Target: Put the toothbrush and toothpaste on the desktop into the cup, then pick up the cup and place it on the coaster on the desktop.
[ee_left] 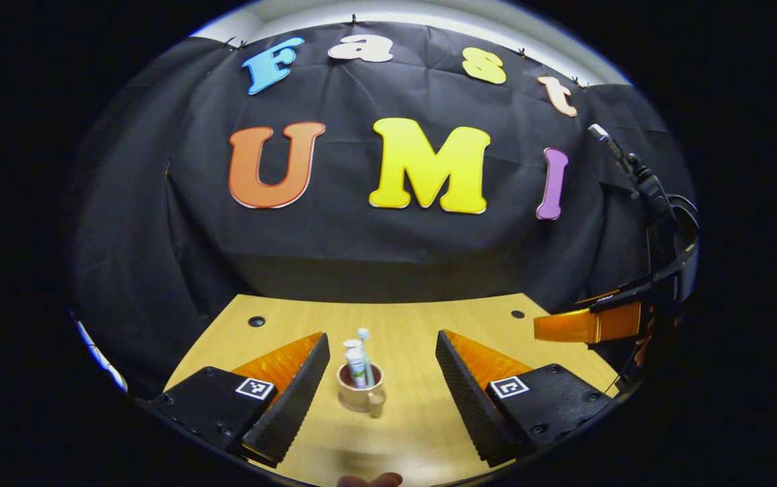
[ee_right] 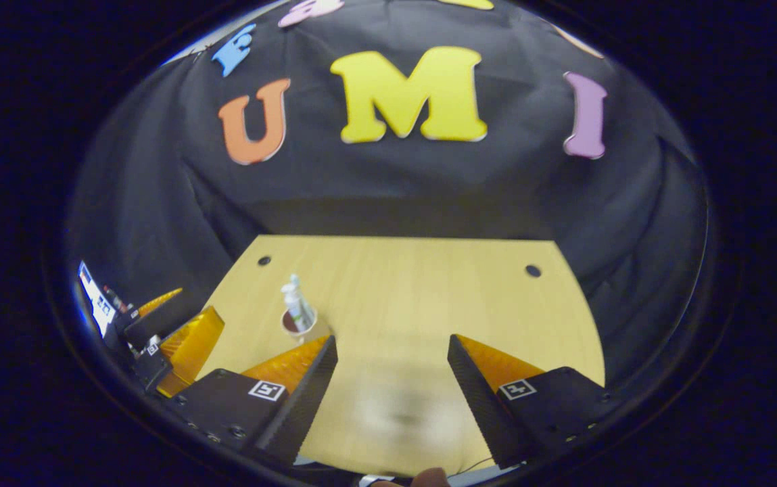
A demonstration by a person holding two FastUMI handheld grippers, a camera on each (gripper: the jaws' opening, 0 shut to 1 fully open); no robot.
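Observation:
A beige cup (ee_left: 359, 393) with a handle stands on the wooden desktop (ee_left: 415, 325), and a white toothpaste tube (ee_left: 356, 365) and a toothbrush (ee_left: 364, 345) stand upright in it. My left gripper (ee_left: 381, 335) is open, with the cup between and just short of its fingertips and touching neither finger. In the right gripper view the cup (ee_right: 300, 326) with the toothbrush (ee_right: 297, 291) sits left of my right gripper (ee_right: 392, 338), which is open over bare desktop. The left gripper (ee_right: 185, 338) shows at the left edge there, and the right gripper (ee_left: 591, 326) at the right of the left gripper view.
The desktop has two round cable holes near its far corners (ee_right: 264, 260) (ee_right: 532, 270). Black cloth walls close in behind and at both sides. A cable and mount (ee_left: 652, 196) rise above the right gripper. A person's fingertip (ee_left: 369, 480) shows at the bottom edge.

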